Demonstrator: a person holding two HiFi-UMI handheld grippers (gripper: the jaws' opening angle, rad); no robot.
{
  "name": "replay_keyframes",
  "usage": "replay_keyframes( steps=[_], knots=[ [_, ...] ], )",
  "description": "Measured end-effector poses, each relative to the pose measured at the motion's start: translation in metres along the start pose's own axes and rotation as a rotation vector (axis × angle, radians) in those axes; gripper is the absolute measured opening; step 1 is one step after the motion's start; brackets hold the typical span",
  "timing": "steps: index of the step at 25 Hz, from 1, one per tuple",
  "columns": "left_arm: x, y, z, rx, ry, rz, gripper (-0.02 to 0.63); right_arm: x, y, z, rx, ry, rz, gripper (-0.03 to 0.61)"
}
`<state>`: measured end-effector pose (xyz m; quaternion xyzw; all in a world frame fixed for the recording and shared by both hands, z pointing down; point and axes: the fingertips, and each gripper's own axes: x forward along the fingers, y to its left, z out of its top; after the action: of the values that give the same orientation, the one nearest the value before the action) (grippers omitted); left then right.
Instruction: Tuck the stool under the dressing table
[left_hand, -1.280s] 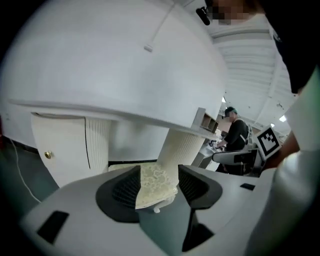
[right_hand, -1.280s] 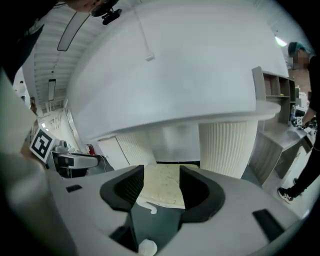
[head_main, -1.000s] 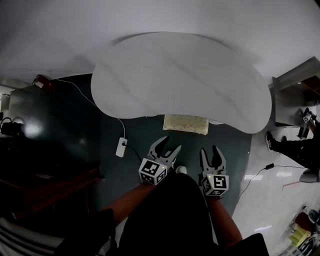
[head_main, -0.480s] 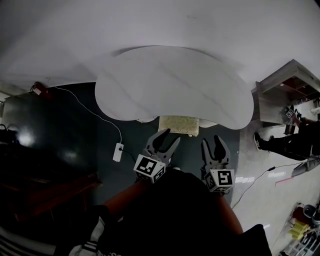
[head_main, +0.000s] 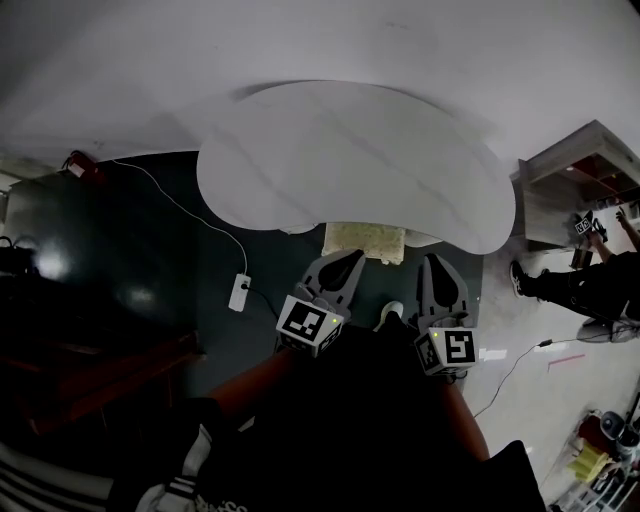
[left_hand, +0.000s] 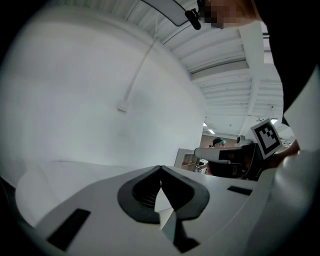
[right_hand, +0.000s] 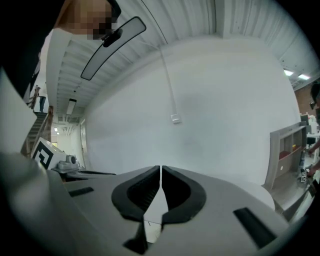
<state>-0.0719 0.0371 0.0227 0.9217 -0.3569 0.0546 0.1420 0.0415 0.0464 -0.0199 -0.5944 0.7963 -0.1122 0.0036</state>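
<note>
The white kidney-shaped dressing table (head_main: 350, 160) stands against the wall. The stool's beige seat (head_main: 365, 242) shows only at the table's near edge; the rest is hidden beneath the top. My left gripper (head_main: 352, 258) is raised just in front of the seat, apart from it. Its jaws have just closed and hold nothing (left_hand: 160, 167). My right gripper (head_main: 437, 262) hangs beside it at the table's near right edge. Its jaws have also just closed, with nothing between them (right_hand: 160, 167).
A white power strip (head_main: 239, 291) with its cable lies on the dark carpet at the left. A white shelf unit (head_main: 570, 190) stands at the right, with a person (head_main: 590, 280) near it. Dark furniture fills the left side.
Both grippers have risen toward the table's near edge, and their jaws went from wide open to shut. More of the stool seat is hidden now.
</note>
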Motion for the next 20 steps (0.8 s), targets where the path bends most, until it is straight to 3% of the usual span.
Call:
replay_keyframes(
  steps=[3,9,20],
  knots=[
    [0.003,-0.005,0.01,0.016,0.021,0.02,0.015,0.004,0.002,0.012,-0.015,-0.011,0.024,0.043],
    [0.001,-0.007,0.035,0.038,-0.063,0.057,0.015,0.008,0.007,0.018,-0.074,-0.024,0.07,0.038],
    [0.001,-0.005,0.03,0.033,-0.093,0.073,0.015,0.011,0.012,0.001,-0.065,-0.007,0.085,0.038]
  ],
)
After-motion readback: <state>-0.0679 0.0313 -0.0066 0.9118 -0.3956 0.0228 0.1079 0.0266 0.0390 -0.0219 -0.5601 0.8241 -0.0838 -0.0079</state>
